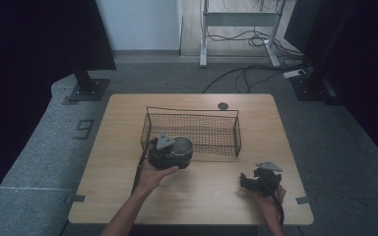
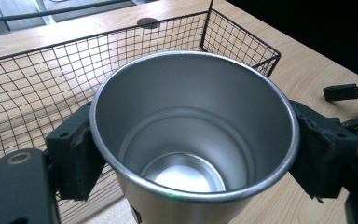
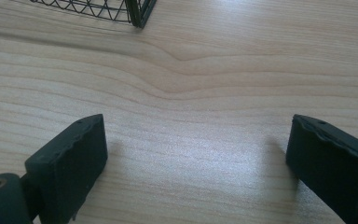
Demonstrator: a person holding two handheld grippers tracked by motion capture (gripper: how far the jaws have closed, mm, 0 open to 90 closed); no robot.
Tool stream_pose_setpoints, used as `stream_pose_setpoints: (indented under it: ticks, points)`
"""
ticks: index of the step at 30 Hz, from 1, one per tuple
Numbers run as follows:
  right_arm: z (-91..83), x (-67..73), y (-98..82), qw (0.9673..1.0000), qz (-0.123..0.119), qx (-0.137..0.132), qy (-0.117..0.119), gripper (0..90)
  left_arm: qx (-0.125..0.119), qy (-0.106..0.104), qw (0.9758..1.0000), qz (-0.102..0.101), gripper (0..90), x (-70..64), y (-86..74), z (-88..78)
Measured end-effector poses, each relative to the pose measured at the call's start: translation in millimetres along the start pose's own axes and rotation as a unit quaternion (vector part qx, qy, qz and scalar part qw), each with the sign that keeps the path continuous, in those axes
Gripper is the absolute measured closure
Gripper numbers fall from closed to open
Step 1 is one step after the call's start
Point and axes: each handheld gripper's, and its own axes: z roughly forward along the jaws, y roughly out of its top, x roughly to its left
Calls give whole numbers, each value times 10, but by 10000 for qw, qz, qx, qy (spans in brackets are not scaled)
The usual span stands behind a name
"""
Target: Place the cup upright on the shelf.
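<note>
Steel cup [image 2: 193,140] sits clamped between the jaws of the left hand-held gripper [image 1: 170,153], upright and empty, its bright bottom bare, just at the front left of the wire basket [image 1: 226,129]. Nothing lies inside the basket's mesh walls. Further right, the right hand-held gripper [image 3: 196,154] hangs low over the bare wooden tabletop [image 3: 205,74], jaws spread wide, holding nothing.

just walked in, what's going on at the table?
A person works two handheld grippers at a wooden table. The left gripper has its fingers clamped on either side of an empty steel cup, at the near edge of a wire basket. The right gripper is open, low over bare wood, holding nothing.
</note>
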Motion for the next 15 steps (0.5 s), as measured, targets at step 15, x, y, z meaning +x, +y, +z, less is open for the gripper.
stream_pose_setpoints:
  ticks: [15]
  points:
    - [2,0,0,10000,2,-7,-4,50,-66,1,10000,-18,164,20,118,-6]
